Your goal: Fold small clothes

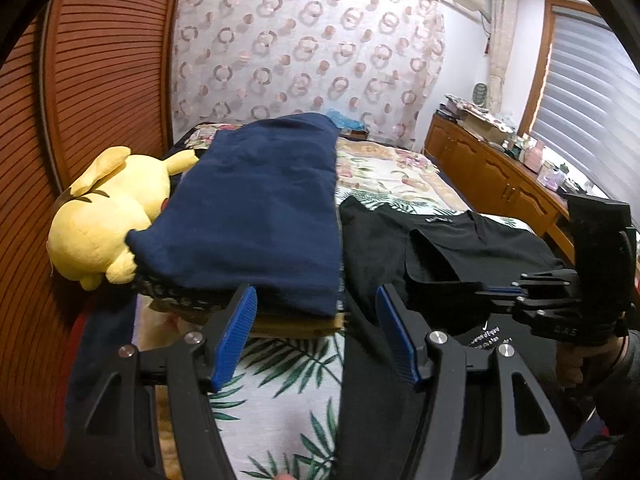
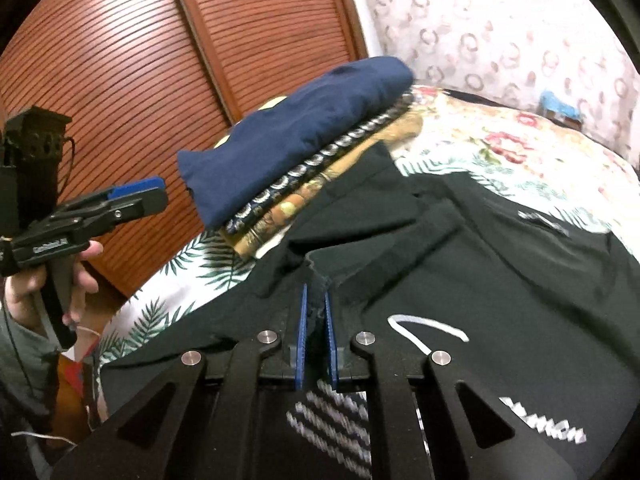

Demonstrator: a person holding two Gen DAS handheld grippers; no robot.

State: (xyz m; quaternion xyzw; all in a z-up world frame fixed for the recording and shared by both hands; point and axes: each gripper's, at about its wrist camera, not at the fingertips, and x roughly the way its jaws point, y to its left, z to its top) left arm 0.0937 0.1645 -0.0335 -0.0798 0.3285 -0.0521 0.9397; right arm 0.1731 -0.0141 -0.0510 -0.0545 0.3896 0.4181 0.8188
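The soft, limp black shirt [image 2: 500, 248] is pinched at a folded edge by the right tongs [image 2: 316, 312]; the left tongs [image 1: 316, 304] are held apart.

Yellow plush [image 1: 108, 216] lying at 9 o'clock against the slatted wooden doors [image 1: 80, 100]. Wooden dresser [image 1: 492, 176] full of clutter at 3 o'clock under the blinds [image 1: 592, 92], circle-print curtain [image 1: 304, 48] up at 12.

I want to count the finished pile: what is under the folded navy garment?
Under the navy garment lie a dark ring-patterned piece and a tan printed one; only their edges show, the rest is covered.
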